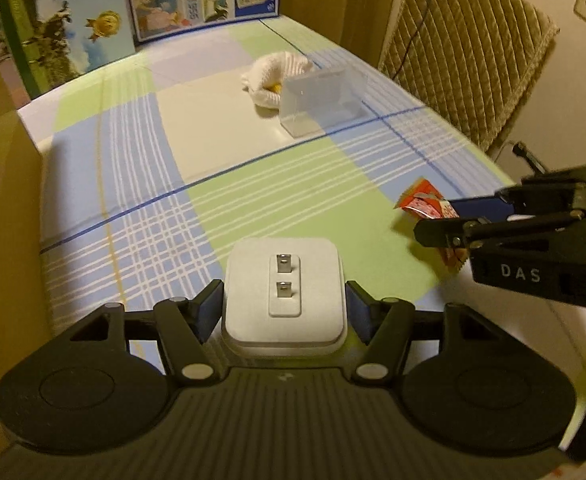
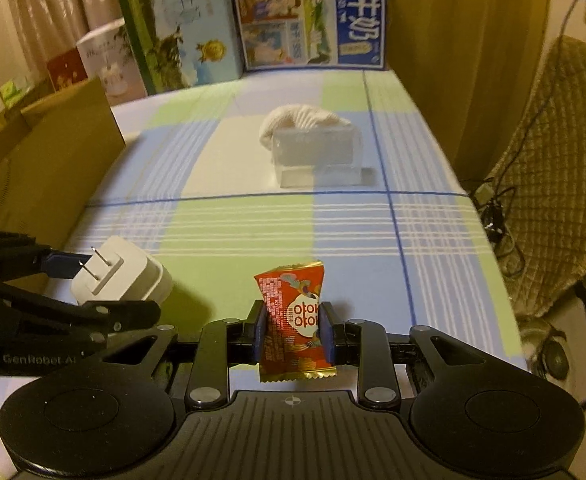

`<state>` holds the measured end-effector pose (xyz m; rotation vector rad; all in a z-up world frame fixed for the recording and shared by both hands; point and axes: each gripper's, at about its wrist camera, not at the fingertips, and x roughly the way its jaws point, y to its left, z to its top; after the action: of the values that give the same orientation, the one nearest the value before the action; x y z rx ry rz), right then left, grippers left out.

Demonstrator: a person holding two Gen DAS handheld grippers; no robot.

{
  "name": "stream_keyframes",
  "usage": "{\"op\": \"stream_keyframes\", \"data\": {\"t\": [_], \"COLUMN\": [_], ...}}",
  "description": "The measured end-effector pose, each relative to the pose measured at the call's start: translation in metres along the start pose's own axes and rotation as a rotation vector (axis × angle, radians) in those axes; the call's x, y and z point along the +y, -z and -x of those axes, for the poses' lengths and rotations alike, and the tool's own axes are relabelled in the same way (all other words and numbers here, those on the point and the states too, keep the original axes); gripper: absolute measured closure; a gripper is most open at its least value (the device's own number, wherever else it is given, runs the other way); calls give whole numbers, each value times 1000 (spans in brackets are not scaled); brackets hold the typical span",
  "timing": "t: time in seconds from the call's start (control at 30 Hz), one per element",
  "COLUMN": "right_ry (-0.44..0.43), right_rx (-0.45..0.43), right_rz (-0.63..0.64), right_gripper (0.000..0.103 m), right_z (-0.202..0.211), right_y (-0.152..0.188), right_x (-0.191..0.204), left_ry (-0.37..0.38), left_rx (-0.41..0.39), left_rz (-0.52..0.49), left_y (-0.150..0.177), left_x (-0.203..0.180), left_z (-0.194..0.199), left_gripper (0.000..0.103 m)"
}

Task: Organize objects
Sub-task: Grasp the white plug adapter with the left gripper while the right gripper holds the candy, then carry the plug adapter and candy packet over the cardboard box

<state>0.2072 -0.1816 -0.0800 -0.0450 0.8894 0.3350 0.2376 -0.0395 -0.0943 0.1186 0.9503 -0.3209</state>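
My left gripper [image 1: 284, 308] is shut on a white plug adapter [image 1: 284, 300], prongs facing up, held above the checked tablecloth [image 1: 253, 200]. The adapter also shows in the right wrist view [image 2: 121, 280], with the left gripper [image 2: 93, 284] around it. My right gripper [image 2: 291, 330] is shut on a red snack packet [image 2: 293, 316], held upright. The packet also shows in the left wrist view [image 1: 425, 204], with the right gripper [image 1: 449, 220] on it. A clear plastic box [image 2: 317, 156] stands further up the table, with a white knitted cloth [image 2: 301, 120] behind it.
A cardboard box [image 2: 53, 160] stands along the table's left side. Printed cartons [image 2: 309, 16] stand at the far end. A chair with a quilted cover [image 2: 553, 180] stands off the right edge, with cables on the floor.
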Motion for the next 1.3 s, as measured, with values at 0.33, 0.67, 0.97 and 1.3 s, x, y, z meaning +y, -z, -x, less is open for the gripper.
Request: {"op": "stream_keyframes", "data": {"t": [0.33,0.67,0.97,1.3], "right_ry": [-24,-47,-76,-105], "right_rx": [-45,-77,-98,-109], "right_rz": [-2,46,91,123], "right_gripper": [78,78,78,78], "right_z": [79,132,153,161], "right_y": [17,40,49,51], "right_x": [37,77,107,126], "left_ry": [-18,-71,-103,-127], "left_rx": [-81,-148,-186,-206], "left_rz": [85,159,186,190], "left_y": [17,57,87,101], "left_x": [-12,-7,0,4], "left_z": [82,165,213,238], "left_gripper": [43,43,43,43]}}
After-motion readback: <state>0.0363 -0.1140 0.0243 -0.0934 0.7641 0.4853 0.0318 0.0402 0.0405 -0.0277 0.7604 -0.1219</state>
